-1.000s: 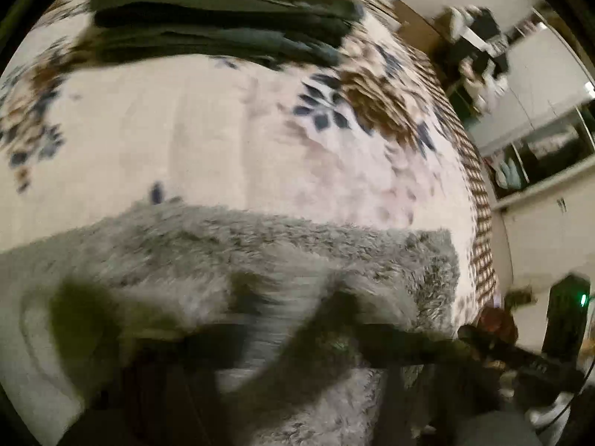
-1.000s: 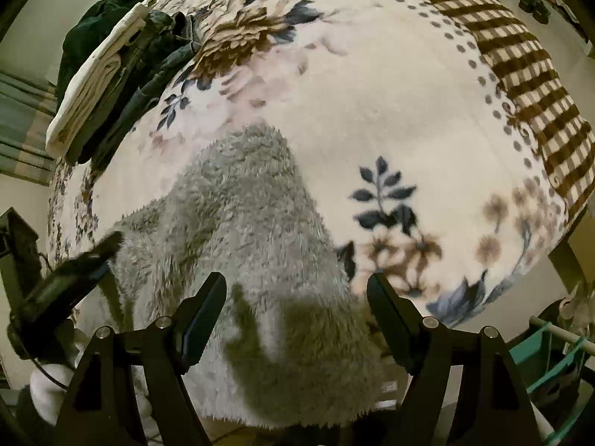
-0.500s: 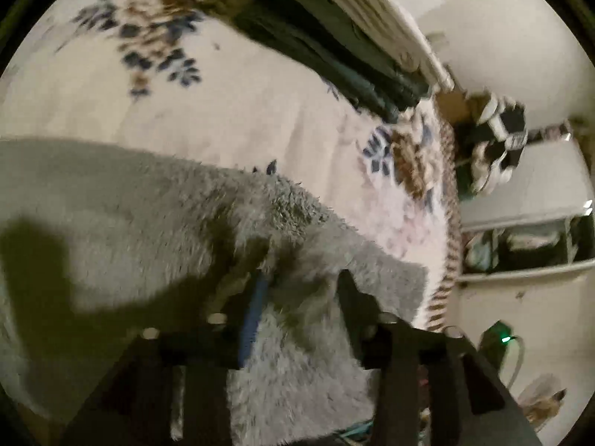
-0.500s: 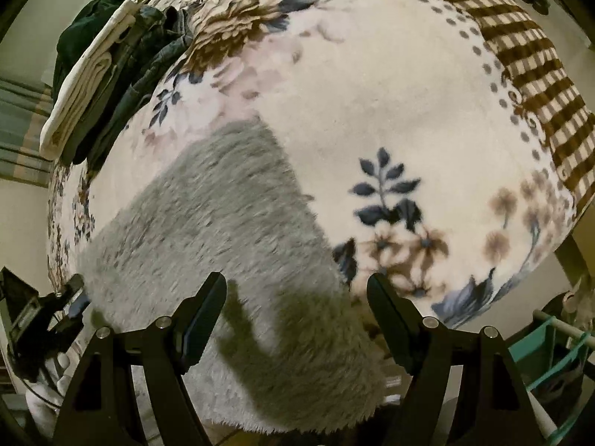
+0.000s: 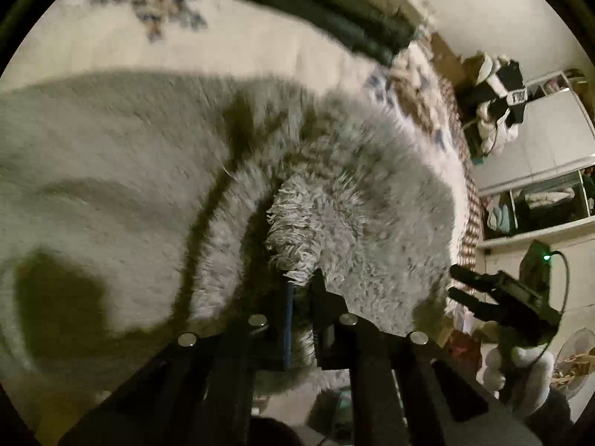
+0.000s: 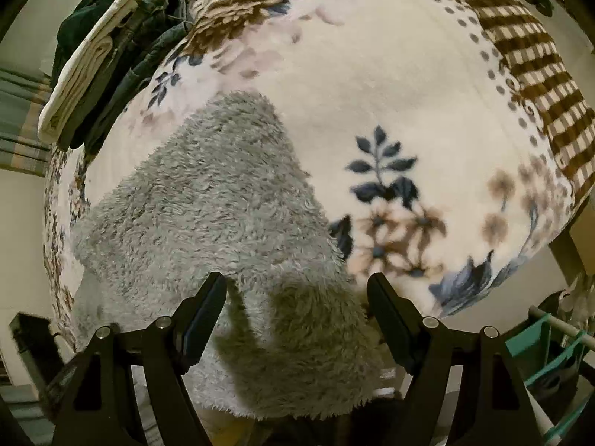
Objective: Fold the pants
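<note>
the fluffy grey fleece pants lie on the floral cream blanket, straight ahead of the right gripper and reaching under its spread fingers. a stack of folded dark and white clothes sits far ahead to its left. a fold of the pants is pinched in the left gripper, the rest spreading to its left.

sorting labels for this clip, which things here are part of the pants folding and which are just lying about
In the job:
fluffy grey fleece pants
left gripper, pinching them
right gripper, open

Lying about:
floral cream blanket
stack of folded dark and cream clothes
</note>
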Available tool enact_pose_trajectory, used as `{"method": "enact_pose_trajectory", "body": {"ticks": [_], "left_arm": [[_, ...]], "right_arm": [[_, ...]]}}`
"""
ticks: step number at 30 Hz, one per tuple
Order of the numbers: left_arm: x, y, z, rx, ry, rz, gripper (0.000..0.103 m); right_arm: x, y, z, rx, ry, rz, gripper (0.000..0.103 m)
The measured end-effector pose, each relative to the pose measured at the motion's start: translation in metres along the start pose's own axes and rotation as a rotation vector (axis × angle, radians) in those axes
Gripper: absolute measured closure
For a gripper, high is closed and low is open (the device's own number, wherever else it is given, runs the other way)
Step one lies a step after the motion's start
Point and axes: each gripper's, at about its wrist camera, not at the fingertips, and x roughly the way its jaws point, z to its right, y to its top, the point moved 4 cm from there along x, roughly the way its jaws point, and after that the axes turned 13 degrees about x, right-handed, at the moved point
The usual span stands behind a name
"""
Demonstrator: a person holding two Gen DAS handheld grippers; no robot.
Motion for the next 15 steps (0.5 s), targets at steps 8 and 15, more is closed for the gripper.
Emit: {"method": "enact_pose_trajectory", "body": {"ticks": [8,15], "left_arm": [[-0.017,-0.012,-0.032,-0.059,0.059,-0.007,0.097],[-0.018,-0.013,-0.024,-0.137,-0.016,-0.058,0.069]], "right_arm": [[-0.001,-0.001,-0.007,-0.016,0.003,-0.017,0.023],[-0.002,-0.004,-0.01,-0.055,-0.01,-0.033,0.023]]}}
